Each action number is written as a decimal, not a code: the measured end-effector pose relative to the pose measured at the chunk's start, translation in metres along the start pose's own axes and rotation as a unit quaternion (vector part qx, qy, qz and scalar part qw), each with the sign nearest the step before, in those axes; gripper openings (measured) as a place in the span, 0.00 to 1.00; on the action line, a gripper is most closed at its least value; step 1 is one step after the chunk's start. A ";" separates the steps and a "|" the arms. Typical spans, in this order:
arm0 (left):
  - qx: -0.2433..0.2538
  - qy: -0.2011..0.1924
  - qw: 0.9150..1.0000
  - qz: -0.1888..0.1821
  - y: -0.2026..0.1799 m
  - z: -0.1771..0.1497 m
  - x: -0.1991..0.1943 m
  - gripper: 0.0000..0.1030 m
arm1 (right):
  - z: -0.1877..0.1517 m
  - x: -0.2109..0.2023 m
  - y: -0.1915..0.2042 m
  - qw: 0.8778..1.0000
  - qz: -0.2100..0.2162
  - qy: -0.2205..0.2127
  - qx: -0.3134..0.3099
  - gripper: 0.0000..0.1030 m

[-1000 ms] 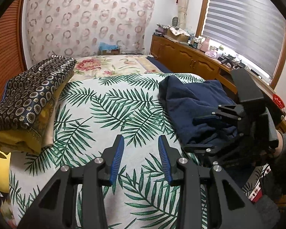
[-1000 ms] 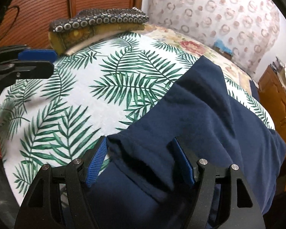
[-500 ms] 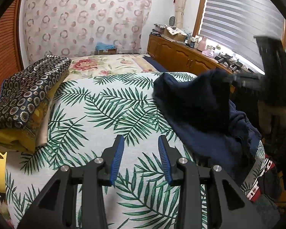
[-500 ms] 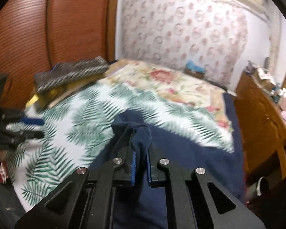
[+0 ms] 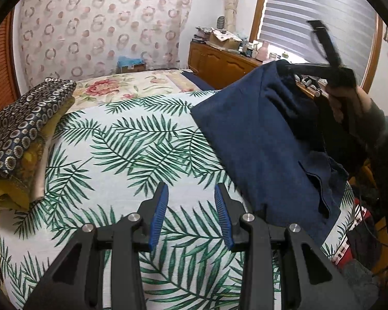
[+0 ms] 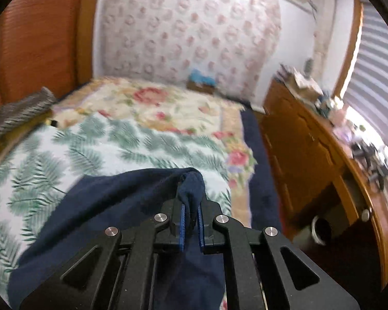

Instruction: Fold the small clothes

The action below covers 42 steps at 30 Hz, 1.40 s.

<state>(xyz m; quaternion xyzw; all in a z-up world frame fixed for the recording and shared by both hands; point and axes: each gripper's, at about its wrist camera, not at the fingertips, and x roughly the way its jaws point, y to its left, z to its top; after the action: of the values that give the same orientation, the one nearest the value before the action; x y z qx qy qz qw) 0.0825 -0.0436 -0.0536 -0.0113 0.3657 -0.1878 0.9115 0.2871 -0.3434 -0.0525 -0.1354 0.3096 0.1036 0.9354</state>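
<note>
The dark navy cotton garment [image 5: 258, 139] hangs raised over the right edge of the bed with the white palm-leaf bedspread [image 5: 132, 149], pinched at one upper corner by the right gripper [image 6: 191, 222], whose blue-padded jaws are pressed together on a bunched fold of the cloth. From that pinch the fabric falls away in a slanted sheet: its long axis runs from the held corner, high at the right, down toward the near right corner of the bed, where the lower hem and what looks like a pocket slit drape over the bed's edge. The free upper corner juts out leftward over the bedspread, unsupported. The left gripper [image 5: 191, 214] hovers low over the near edge of the bed, its jaws spread and holding nothing, pointing toward the far end of the bed; the garment lies to its right and somewhat ahead, with the hanging lower edge nearer than the jutting free corner. The coming move most likely turns on this: the left gripper is the only free one, and must swing right and up to take the loose corner so the cloth can be stretched between both and laid flat on the open middle of the bedspread. A stack of folded patterned fabrics [image 5: 25, 129] sits on the left edge of the bed, well apart from the garment.
</note>
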 end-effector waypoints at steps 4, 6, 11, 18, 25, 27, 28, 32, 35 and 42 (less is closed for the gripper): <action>0.009 0.003 1.000 -0.003 -0.008 0.000 0.003 0.34 | -0.016 0.009 -0.005 0.999 -0.033 0.020 0.000 0.22; 0.013 0.003 1.000 -0.006 -0.012 0.000 0.003 0.34 | -0.025 0.001 -0.003 0.999 -0.040 0.019 -0.003 0.36; 0.020 0.006 1.000 -0.014 -0.019 0.000 0.007 0.34 | -0.053 -0.037 0.017 1.000 0.012 0.007 -0.011 0.44; 0.023 0.009 0.999 -0.019 -0.029 -0.002 0.009 0.34 | -0.095 -0.067 0.065 0.994 0.102 0.023 -0.034 0.45; 0.037 0.019 0.999 -0.030 -0.043 -0.007 0.015 0.34 | -0.126 -0.057 0.087 0.989 0.129 0.067 -0.039 0.45; 0.040 0.023 0.998 -0.033 -0.046 -0.009 0.017 0.34 | -0.130 -0.060 0.086 0.989 0.125 0.068 -0.039 0.45; 0.040 0.025 0.998 -0.034 -0.048 -0.009 0.018 0.34 | -0.131 -0.064 0.085 0.990 0.118 0.065 -0.040 0.45; 0.044 0.029 0.998 -0.037 -0.054 -0.011 0.021 0.34 | -0.124 -0.082 0.076 0.994 0.091 0.038 -0.037 0.45; 0.046 0.029 0.998 -0.039 -0.056 -0.012 0.021 0.34 | -0.122 -0.092 0.075 0.994 0.100 0.025 -0.035 0.45; 0.051 0.039 0.997 -0.043 -0.062 -0.017 0.026 0.34 | -0.132 -0.069 0.094 0.989 0.126 0.056 -0.050 0.45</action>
<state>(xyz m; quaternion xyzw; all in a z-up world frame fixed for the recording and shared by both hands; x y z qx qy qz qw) 0.0678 -0.1084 -0.0737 0.0273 0.3902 -0.2458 0.8869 0.1344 -0.3044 -0.1298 -0.1477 0.3704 0.2280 0.8883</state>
